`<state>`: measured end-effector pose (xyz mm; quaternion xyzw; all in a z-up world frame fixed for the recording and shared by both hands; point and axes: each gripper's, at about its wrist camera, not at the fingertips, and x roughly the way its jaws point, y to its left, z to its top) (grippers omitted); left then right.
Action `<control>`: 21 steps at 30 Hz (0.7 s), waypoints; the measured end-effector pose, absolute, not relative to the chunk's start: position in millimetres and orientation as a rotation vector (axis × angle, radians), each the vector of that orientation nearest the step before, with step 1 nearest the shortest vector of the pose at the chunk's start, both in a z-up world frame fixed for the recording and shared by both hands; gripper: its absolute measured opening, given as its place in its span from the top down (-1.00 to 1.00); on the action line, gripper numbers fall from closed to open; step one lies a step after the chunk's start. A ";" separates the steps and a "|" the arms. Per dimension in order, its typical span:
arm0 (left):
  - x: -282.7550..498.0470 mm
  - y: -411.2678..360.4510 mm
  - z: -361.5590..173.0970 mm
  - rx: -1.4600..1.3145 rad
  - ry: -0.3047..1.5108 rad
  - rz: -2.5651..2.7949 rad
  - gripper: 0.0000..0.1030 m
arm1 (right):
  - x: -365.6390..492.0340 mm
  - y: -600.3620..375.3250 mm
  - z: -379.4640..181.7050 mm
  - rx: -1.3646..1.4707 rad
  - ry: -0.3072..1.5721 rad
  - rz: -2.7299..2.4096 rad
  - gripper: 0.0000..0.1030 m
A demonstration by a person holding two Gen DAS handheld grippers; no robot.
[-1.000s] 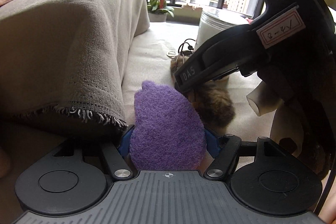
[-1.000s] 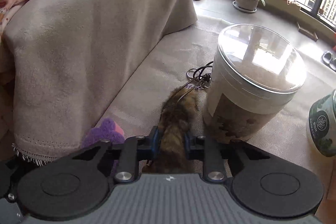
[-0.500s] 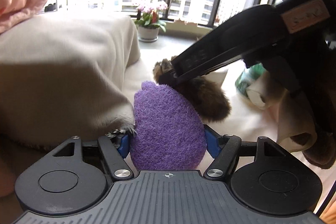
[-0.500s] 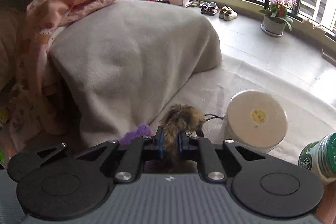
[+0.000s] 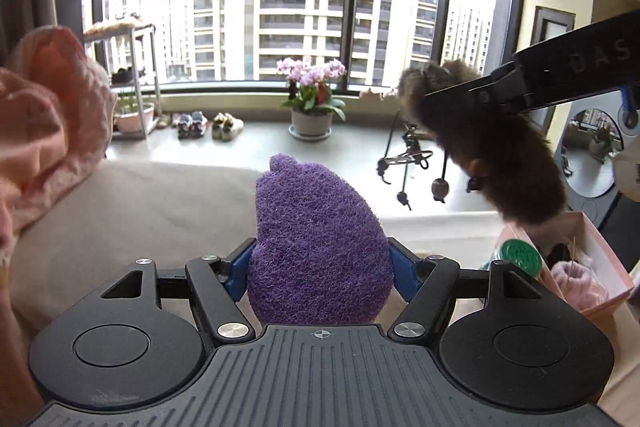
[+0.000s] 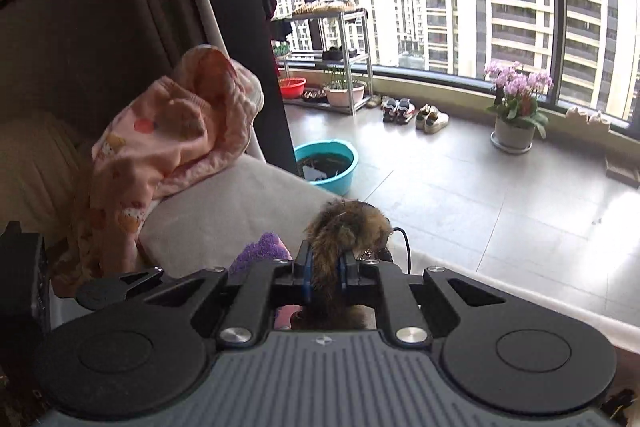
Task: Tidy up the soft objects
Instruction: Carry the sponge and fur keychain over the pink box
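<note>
My left gripper (image 5: 318, 263) is shut on a purple fuzzy sponge-like toy (image 5: 316, 239), which stands upright between the blue pads. My right gripper (image 6: 325, 269) is shut on a brown furry tail charm (image 6: 346, 227). In the left wrist view that brown furry tail charm (image 5: 492, 151) hangs in the air at the upper right, pinched by the right gripper's black fingers (image 5: 532, 83), with black cords and a bead dangling from it. The tip of the purple toy (image 6: 260, 251) shows just left of the right gripper.
A beige-covered sofa arm (image 6: 224, 211) lies below, with a pink blanket (image 6: 168, 131) piled on it. A pink box (image 5: 580, 267) holding a pink fluffy item and a green-lidded jar (image 5: 520, 255) sits at lower right. A potted orchid (image 6: 516, 111), shoes and a teal basin (image 6: 326, 165) stand on the floor by the window.
Both grippers have risen well above the sofa seat with their toys. The white canister has dropped out of view, and the window and floor now fill the frames.
</note>
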<state>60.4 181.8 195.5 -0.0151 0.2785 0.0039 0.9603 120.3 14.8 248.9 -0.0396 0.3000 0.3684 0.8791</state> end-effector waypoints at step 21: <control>125.6 -24.9 202.8 0.091 0.519 -0.311 -0.44 | 116.4 -215.4 298.3 -0.005 0.416 0.464 0.77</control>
